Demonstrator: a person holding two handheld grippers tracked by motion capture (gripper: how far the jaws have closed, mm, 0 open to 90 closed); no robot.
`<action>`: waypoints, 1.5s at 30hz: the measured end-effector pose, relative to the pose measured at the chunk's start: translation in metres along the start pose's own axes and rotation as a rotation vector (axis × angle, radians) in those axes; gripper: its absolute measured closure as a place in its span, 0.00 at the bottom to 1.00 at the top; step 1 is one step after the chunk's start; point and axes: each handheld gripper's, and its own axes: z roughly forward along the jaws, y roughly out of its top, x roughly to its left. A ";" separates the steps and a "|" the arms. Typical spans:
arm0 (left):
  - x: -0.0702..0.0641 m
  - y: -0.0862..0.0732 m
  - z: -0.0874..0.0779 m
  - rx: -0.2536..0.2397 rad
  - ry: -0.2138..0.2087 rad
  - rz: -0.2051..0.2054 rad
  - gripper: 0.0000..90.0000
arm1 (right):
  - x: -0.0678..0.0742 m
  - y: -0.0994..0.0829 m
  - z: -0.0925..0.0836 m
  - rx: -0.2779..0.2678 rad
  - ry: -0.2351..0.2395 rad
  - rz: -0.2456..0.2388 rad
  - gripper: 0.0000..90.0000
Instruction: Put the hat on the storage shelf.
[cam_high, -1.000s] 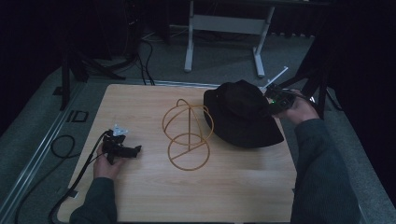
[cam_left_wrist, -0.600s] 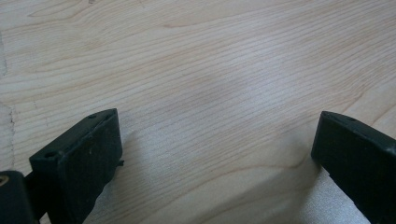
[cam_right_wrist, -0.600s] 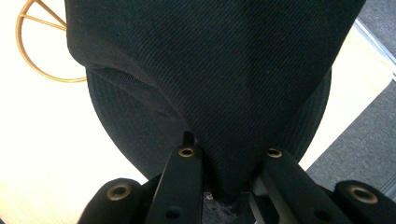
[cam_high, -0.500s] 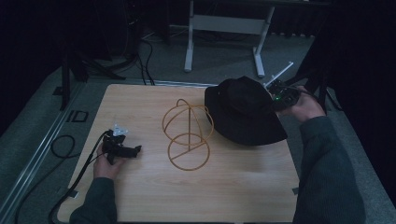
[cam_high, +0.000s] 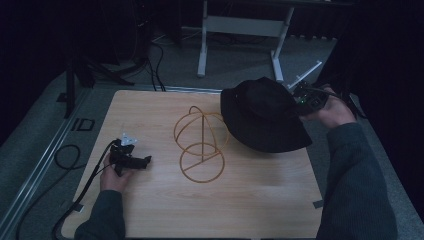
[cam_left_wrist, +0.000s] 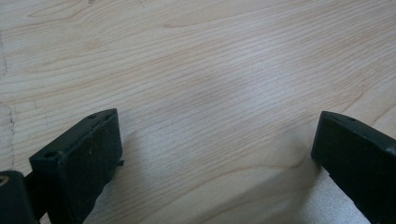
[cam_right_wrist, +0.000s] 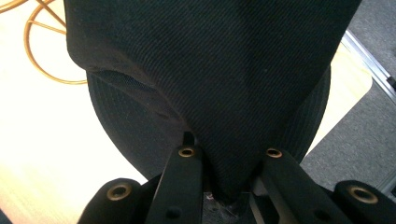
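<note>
We see the wooden table (cam_high: 250, 205) first, with a black bucket hat (cam_high: 262, 117) raised over its far right part, the brim drooping toward the tabletop and whether its low edge touches the wood we cannot tell. Just left of the hat stands the gold wire hat stand (cam_high: 201, 145), 1 ring flat on the table, a post rising from it and a domed cage on top. The right gripper (cam_high: 300, 102) sits at the hat's far right edge; in the right gripper view its 2 jaws are pinched together on a fold of the hat's fabric (cam_right_wrist: 224, 93). The left gripper (cam_high: 142, 162) rests on the near left of the table, well apart from the stand, its 2 jaws spread wide over bare wood (cam_left_wrist: 210, 93) with nothing between them. Our worry is the thin pinch: the hat hangs by 1 fold, so the cloth could slide out if swung. The sagging brim could also snag the light wire cage and tip or drag the stand, since no gripper steadies it.
</note>
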 end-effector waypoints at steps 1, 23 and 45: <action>0.000 0.000 0.000 -0.001 0.000 0.000 0.02 | 0.000 0.000 -0.001 0.002 0.001 -0.004 0.95; 0.000 0.000 0.000 0.001 0.000 0.001 0.02 | 0.005 0.003 -0.024 -0.014 -0.004 -0.050 0.95; 0.000 0.000 0.000 0.000 0.000 0.001 0.02 | 0.005 0.002 -0.052 -0.049 -0.006 -0.077 0.95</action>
